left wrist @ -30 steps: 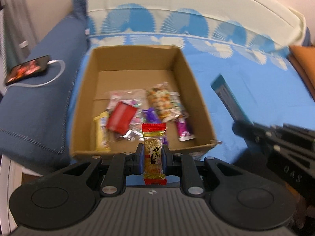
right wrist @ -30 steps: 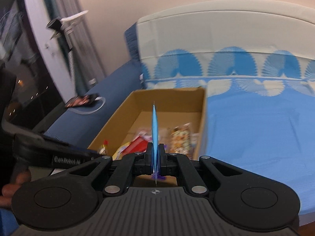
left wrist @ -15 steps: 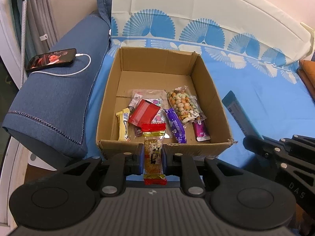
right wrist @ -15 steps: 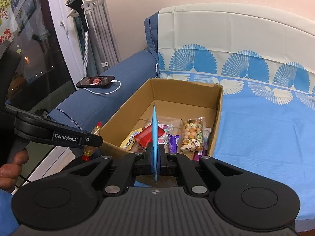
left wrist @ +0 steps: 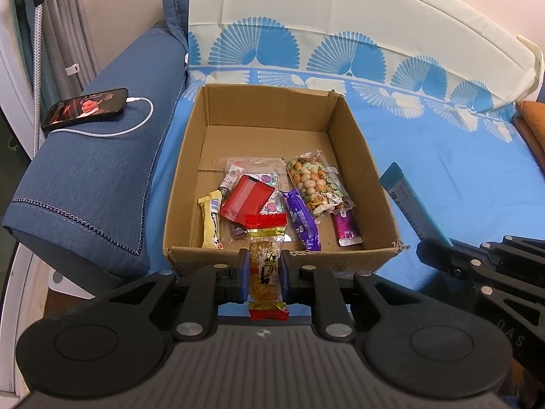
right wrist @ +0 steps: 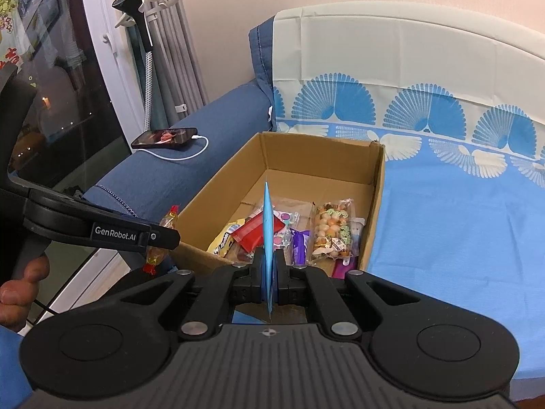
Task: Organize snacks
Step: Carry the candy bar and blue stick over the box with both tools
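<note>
The left tool (left wrist: 265,274) is clamping a gold snack bar with red ends (left wrist: 265,266) upright between its blue pads, hovering just in front of the near wall of the cardboard box (left wrist: 190,184). The right tool (right wrist: 269,277) is pinching a flat blue packet (right wrist: 266,225) edge-on, so that it is showing only as a thin blade rising above the fingers; in the left wrist view the same packet (left wrist: 408,204) is leaning over the bedsheet just right of the box.

The box is sitting open on a bed covered by a blue sheet with fan patterns (left wrist: 442,156). Inside it, toward the near end, several snacks are lying together: a yellow bar (left wrist: 211,218) at the left, a red wrapper (left wrist: 247,199) resting on a clear pouch (left wrist: 259,170), a purple packet (left wrist: 303,221), a bag of mixed nuts (left wrist: 316,184) and a magenta tube (left wrist: 345,226) at the right. The far half of the box floor is showing bare cardboard.

To the left, a dark blue bolster (left wrist: 88,177) is carrying a phone (left wrist: 85,109) with a lit screen, plugged into a white cable (left wrist: 115,131).
</note>
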A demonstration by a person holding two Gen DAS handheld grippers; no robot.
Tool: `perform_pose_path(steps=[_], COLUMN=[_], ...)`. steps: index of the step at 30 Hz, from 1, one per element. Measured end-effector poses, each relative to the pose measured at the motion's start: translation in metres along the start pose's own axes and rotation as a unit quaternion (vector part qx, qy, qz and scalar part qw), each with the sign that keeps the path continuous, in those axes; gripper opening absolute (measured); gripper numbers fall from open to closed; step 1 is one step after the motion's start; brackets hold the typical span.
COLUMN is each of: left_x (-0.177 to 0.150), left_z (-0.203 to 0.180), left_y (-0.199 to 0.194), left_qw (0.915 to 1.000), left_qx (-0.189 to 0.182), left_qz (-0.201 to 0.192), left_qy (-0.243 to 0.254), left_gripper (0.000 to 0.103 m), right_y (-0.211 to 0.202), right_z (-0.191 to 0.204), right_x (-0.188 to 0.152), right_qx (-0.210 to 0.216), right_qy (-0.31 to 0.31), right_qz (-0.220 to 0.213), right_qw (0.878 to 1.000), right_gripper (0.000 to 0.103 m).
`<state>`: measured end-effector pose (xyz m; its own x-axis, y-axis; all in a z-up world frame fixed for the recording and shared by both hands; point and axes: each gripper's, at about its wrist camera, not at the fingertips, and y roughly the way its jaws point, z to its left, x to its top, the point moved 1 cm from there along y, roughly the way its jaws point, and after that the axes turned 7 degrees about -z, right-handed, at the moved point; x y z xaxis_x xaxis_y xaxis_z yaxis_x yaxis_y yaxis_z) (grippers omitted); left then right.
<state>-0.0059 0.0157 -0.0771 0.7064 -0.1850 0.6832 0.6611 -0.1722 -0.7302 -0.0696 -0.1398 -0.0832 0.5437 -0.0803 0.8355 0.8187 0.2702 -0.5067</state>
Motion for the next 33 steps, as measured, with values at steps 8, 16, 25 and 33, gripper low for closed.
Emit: perform_pose_path(steps=[8, 16, 25, 33], left_x=[0.001, 0.004, 0.023, 0.052], left_z=[0.000, -0.001, 0.000, 0.005], left_y=[0.005, 0.011, 0.025, 0.047], left_qw=[1.0000, 0.9999, 0.9999, 0.9999], left_qx=[0.004, 0.005, 0.000, -0.001], left_qz=[0.006, 0.010, 0.008, 0.001], left_qy=[0.005, 0.009, 0.015, 0.014], left_gripper=[0.019, 0.019, 0.019, 0.019], right_y=[0.002, 0.007, 0.023, 0.049], right_z=[-0.001, -0.002, -0.009, -0.016], right_x=[0.000, -0.001, 0.002, 0.013], right_qx=[0.001, 0.000, -0.004, -0.003], right_qy=[0.002, 0.007, 0.011, 0.015], right_qz=[0.003, 0.011, 0.022, 0.027], right_qw=[1.000, 1.000, 1.000, 1.000], right_gripper=[0.004, 0.004, 0.004, 0.004])
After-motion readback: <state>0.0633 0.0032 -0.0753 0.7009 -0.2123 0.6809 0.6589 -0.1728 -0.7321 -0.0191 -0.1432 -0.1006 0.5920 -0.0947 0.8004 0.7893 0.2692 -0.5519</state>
